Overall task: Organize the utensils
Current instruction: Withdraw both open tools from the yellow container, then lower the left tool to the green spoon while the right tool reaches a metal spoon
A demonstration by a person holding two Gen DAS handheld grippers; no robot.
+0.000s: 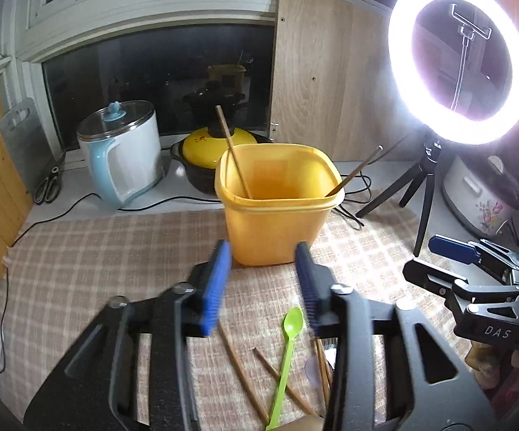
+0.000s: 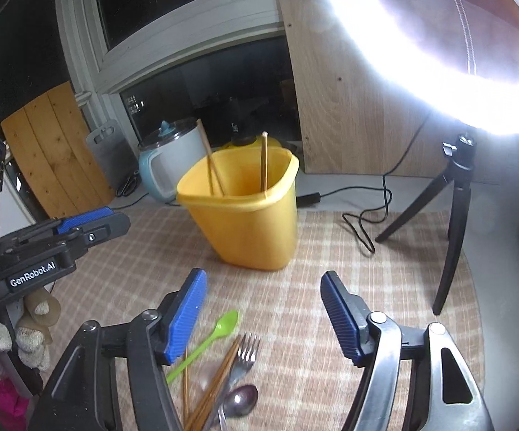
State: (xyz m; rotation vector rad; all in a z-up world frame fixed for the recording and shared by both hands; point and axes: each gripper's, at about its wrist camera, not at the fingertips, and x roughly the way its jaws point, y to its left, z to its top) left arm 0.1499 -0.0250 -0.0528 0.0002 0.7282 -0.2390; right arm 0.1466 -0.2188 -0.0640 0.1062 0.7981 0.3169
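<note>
A yellow plastic container (image 1: 277, 215) stands upright on the checked cloth, with two wooden chopsticks (image 1: 232, 151) leaning inside it. My left gripper (image 1: 263, 255) hovers just in front of it, open, with nothing between its blue pads. Below the gripper lie a green plastic spoon (image 1: 288, 352) and loose chopsticks (image 1: 238, 370). In the right wrist view my right gripper (image 2: 263, 280) is open and empty, short of the container (image 2: 252, 226). Under it lie the green spoon (image 2: 213, 337), a fork (image 2: 247, 352), a metal spoon (image 2: 239, 400) and chopsticks (image 2: 216, 380).
Behind the container stand a white and blue kettle (image 1: 123, 154) and a dark pot with a yellow lid (image 1: 205, 151). A lit ring light (image 1: 457, 61) on a black tripod (image 1: 424, 186) stands at the right, with cables and a rice cooker (image 1: 482, 194). Scissors (image 1: 47, 183) lie far left.
</note>
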